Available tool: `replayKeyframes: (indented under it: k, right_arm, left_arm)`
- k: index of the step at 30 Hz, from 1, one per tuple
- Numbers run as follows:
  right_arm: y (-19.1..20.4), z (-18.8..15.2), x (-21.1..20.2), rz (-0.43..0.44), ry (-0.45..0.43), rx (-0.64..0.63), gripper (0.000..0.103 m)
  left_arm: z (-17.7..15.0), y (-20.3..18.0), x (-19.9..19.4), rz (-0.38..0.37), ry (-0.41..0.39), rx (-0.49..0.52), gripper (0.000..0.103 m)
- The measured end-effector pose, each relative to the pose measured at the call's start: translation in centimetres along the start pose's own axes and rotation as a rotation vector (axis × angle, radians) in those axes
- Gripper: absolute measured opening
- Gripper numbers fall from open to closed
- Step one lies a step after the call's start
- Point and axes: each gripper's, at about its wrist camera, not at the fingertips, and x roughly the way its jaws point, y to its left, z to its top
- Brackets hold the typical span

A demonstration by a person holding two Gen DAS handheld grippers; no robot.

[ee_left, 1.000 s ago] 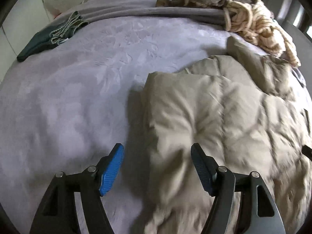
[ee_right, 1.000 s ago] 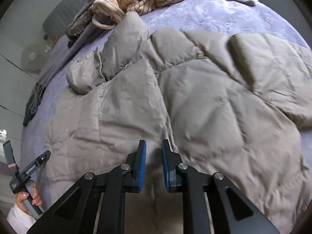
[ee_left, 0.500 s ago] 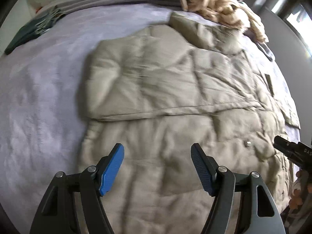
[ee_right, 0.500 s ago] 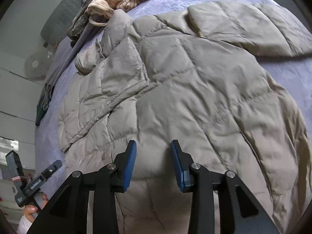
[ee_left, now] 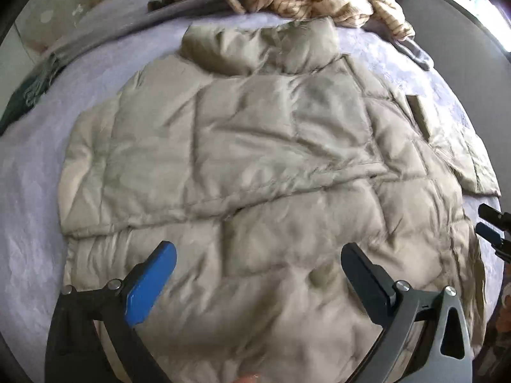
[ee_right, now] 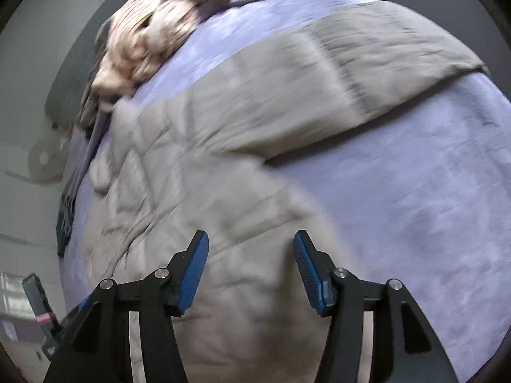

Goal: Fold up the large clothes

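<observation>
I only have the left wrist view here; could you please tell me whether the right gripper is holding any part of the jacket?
Observer: No. The right gripper is open. Its jaws have just been opening and nothing sits between them. It points down at the lower edge of the jacket.
Operator: Thank you. How does the sleeve on that side lie?
Observer: The sleeve is stretched straight out from the jacket's body across the lavender bedspread, not folded in.
</observation>
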Motion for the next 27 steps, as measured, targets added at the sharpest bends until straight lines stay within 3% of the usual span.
replayKeyframes:
  k: [4,8,12,16,20,27]
  right_arm:
    - [-4.5,2.5,-1.1,-0.016,-0.034,0.088,0.069]
    - [-8.6,4.4,-1.7,-0.013,-0.062,0.182,0.085]
    - [-13.7,6.8,-2.3,0.088,-0.135,0.347,0.087]
    - [-16.6,8.8,-2.0,0.203,-0.187,0.474,0.087]
    - [-17.5,11.0,-1.6,0.285,-0.238,0.528,0.087]
    - [-18.9,13.9,-0.6,0.394,-0.26,0.61,0.088]
  left_arm:
    - [1.1,-3.2,0.6,0.02,0.01,0.033,0.103]
    - [2.1,-5.5,1.1,0.013,0.026,0.047,0.103]
    - [2.5,-6.9,2.1,0.017,0.07,0.031,0.103]
    - [2.6,-8.1,2.3,0.041,0.066,0.052,0.103]
    - [2.7,-8.5,2.6,0.025,0.089,0.055,0.103]
    - [3.7,-8.8,2.3,0.029,0.054,0.036,0.103]
